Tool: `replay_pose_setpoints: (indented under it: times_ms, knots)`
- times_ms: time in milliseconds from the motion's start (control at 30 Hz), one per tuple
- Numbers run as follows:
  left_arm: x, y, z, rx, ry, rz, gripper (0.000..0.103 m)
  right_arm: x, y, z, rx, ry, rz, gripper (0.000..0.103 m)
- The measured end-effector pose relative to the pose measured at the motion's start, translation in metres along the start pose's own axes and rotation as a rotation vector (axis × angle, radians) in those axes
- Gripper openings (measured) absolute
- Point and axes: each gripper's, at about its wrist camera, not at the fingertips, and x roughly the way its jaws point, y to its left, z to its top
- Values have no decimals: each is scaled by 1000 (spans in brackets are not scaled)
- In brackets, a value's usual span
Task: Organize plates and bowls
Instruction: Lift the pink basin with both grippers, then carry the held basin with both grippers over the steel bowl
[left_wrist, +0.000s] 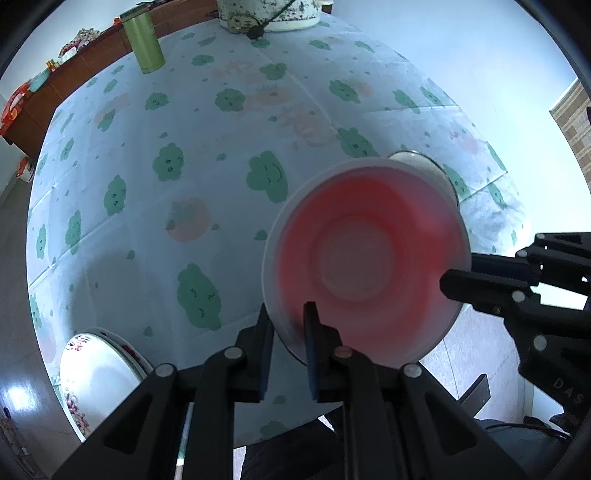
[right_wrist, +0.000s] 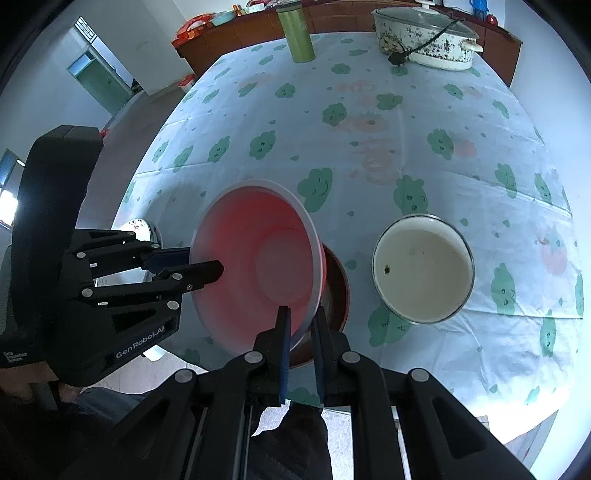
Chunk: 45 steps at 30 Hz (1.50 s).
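Both grippers (left_wrist: 288, 314) (right_wrist: 301, 317) on bowl rim (left_wrist: 369, 158)

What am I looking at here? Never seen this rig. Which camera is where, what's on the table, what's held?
No robot: a person holds a two-finger gripper in each hand, each with a fisheye camera looking along its fingers. One picture is the left gripper's view, the other the right gripper's. Each also sees the other from the side. Both are shut on the rim of one pink bowl, at opposite edges, holding it tilted above a brown dish. On the cloth-covered table sit a white bowl, a floral plate, a green flask and a lidded speckled pot.
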Motion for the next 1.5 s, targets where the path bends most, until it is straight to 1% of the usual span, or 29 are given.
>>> replay_pose_setpoints:
  times_ms: [467,600,1033,1300,1500]
  knots:
    - [7,-7,-6,11,34,-5,13,7,-6,-10,24,42,11,12]
    - [11,-7,-9,17,54,-5,13,12,-6,-11,29,61,25,12]
    - [22,-4,-11,13,87,-25,14,27,-10,-11,56,94,18,13]
    - [26,-3,-10,17,91,-32,14,32,-12,-10,71,95,12,13]
    - [26,-4,-10,29,89,-36,18,33,-13,-9,83,88,4,13]
